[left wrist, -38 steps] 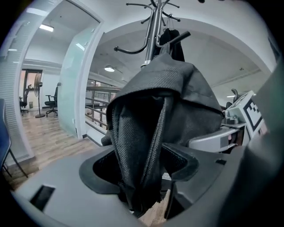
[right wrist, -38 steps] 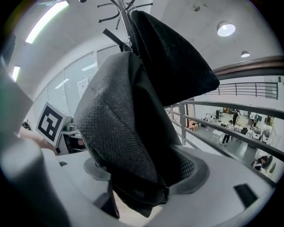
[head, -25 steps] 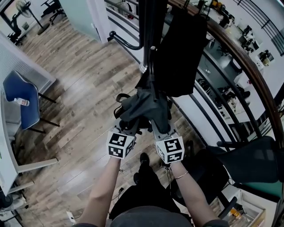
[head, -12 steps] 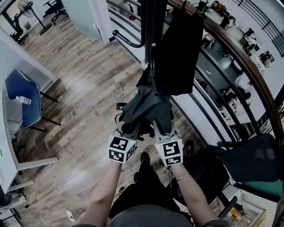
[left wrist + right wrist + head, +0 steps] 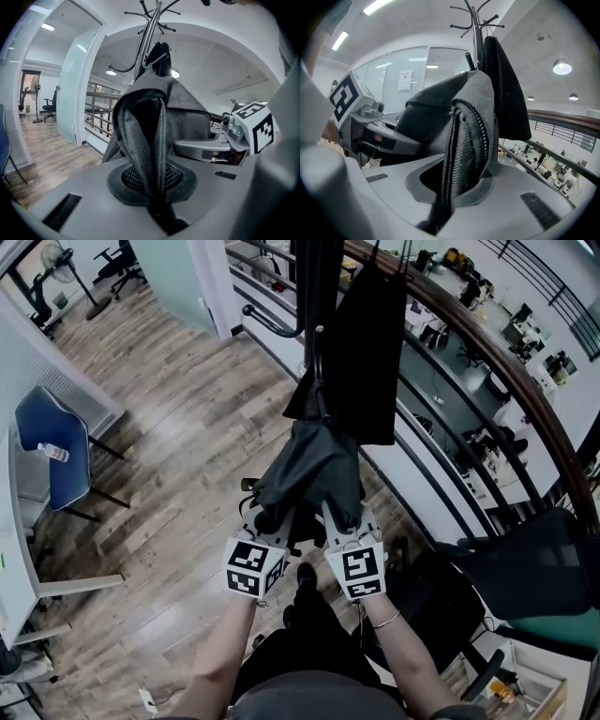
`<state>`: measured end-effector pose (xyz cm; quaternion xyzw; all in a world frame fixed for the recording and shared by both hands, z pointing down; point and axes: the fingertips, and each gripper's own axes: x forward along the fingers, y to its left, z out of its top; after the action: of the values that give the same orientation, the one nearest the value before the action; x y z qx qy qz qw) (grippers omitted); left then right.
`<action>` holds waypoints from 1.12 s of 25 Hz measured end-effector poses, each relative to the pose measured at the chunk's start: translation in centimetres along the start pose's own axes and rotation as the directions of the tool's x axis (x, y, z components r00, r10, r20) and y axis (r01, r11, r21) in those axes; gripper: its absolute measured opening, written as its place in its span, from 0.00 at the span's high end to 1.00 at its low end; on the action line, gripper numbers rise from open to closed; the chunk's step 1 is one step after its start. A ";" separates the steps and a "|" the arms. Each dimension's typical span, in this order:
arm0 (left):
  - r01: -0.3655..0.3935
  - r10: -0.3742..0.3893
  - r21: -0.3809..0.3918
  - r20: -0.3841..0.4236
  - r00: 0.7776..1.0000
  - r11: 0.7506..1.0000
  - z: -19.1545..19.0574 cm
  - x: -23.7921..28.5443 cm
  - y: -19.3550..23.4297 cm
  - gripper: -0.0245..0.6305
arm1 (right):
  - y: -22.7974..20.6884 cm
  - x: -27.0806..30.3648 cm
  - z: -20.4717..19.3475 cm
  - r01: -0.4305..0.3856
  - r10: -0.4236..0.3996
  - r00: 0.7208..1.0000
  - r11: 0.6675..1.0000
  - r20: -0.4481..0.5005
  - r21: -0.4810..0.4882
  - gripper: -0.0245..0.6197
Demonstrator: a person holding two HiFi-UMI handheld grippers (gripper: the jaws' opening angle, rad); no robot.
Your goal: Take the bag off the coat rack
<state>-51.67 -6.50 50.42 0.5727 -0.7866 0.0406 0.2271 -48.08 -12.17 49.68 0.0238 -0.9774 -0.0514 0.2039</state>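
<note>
Head view first: we see the dark bag [image 5: 314, 470] at frame centre, its top up against the coat rack [image 5: 314, 296] pole, beside a black garment [image 5: 370, 352]. The left gripper [image 5: 265, 521] and right gripper [image 5: 339, 517] meet its lower edge. Left gripper view: our jaws are closing on a mesh fold of the bag, pinched between them. Right gripper view: jaws narrow, clamped on a zippered fold. Grasping looks done, we judge; lifting the bag off its hook remains.
</note>
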 end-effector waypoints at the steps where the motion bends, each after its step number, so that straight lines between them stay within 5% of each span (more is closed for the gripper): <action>1: -0.001 0.001 0.000 0.003 1.000 1.000 0.0 -0.4 -0.2 0.89 | 0.2 -0.3 0.1 0.001 -0.001 1.000 1.000 0.002 -0.003 0.92; 28: 0.008 -0.013 0.043 0.123 0.992 0.999 2.1 -11.2 -7.6 0.91 | 5.6 -11.6 3.8 0.064 -0.058 0.995 0.995 0.085 -0.070 0.92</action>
<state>-42.65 0.18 42.56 0.5831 -0.7950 0.0204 0.1662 -39.06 -5.45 42.26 0.0443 -0.9813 -0.0940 0.1622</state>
